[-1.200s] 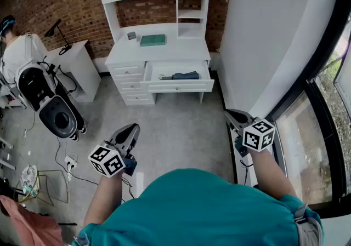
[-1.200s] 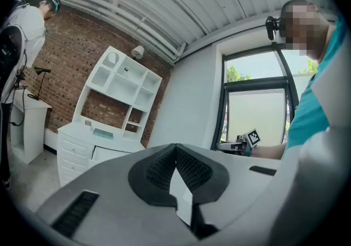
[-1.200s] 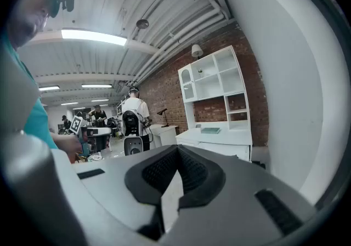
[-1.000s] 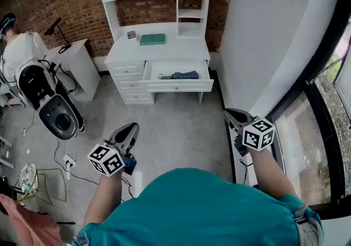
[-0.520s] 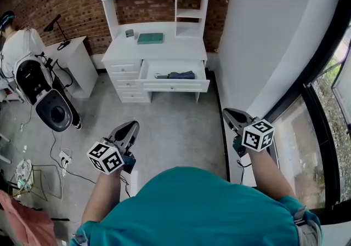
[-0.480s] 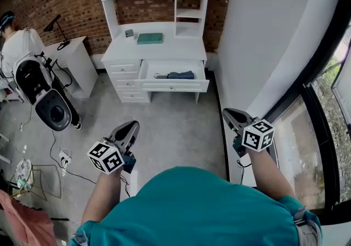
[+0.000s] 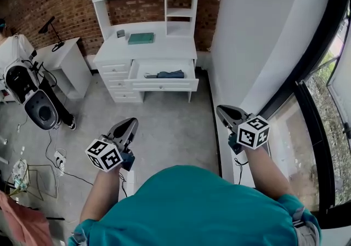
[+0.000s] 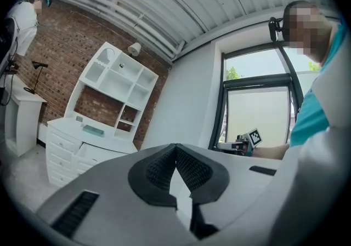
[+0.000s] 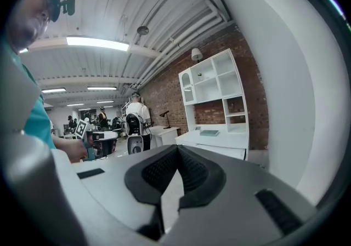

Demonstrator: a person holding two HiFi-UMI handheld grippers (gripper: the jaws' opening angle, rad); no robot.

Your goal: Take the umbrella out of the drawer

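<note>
Far ahead in the head view stands a white desk (image 7: 148, 50) with its wide drawer (image 7: 163, 84) pulled out. A dark blue folded umbrella (image 7: 167, 74) lies inside it. My left gripper (image 7: 131, 121) is held level over the grey floor, well short of the desk, shut with nothing in it. My right gripper (image 7: 220, 109) is out to the right beside the white wall, also shut and empty. In the left gripper view the pads meet at my left gripper (image 8: 176, 149), with the desk (image 8: 71, 141) beyond. The right gripper view shows my right gripper (image 9: 177, 150) with its pads together.
A teal book (image 7: 141, 38) lies on the desk top under the white shelves. A small white side table (image 7: 63, 61) with a black lamp stands to the left, with a person wearing a backpack (image 7: 22, 78) beside it. Cables (image 7: 33, 171) trail on the floor. A dark-framed window (image 7: 321, 130) lines the right.
Both grippers have been carried forward over the floor toward the desk, which has slid leftward in the head view. Both stay shut.
</note>
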